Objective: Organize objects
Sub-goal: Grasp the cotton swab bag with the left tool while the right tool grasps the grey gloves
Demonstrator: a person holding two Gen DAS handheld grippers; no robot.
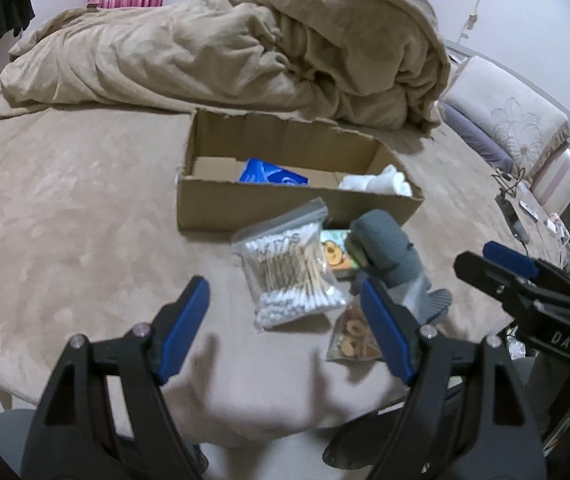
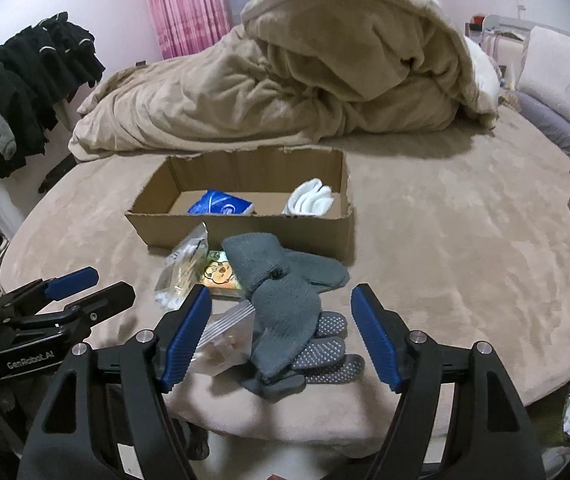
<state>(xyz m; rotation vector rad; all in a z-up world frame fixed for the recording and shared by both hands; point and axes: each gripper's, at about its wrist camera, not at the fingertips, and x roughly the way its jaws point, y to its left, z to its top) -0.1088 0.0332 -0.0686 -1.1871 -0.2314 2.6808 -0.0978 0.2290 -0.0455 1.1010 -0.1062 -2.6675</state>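
Sitting on the tan bedspread (image 1: 65,216), the cardboard box (image 1: 285,204) is the anchor here: inside it lie a blue packet (image 1: 273,174) and a white rolled cloth (image 1: 381,182). Just in front of the box's near wall rest a zip bag of cotton swabs (image 1: 289,276), a small cartoon card (image 2: 219,274), grey gloves (image 2: 285,296) and a clear snack bag (image 2: 227,346). The left gripper (image 1: 285,324) hovers before the box, jaws wide apart, empty. The right gripper (image 2: 281,332) hangs over the gloves, jaws likewise spread, gripping nothing. A heaped duvet (image 2: 325,80) lies behind the box
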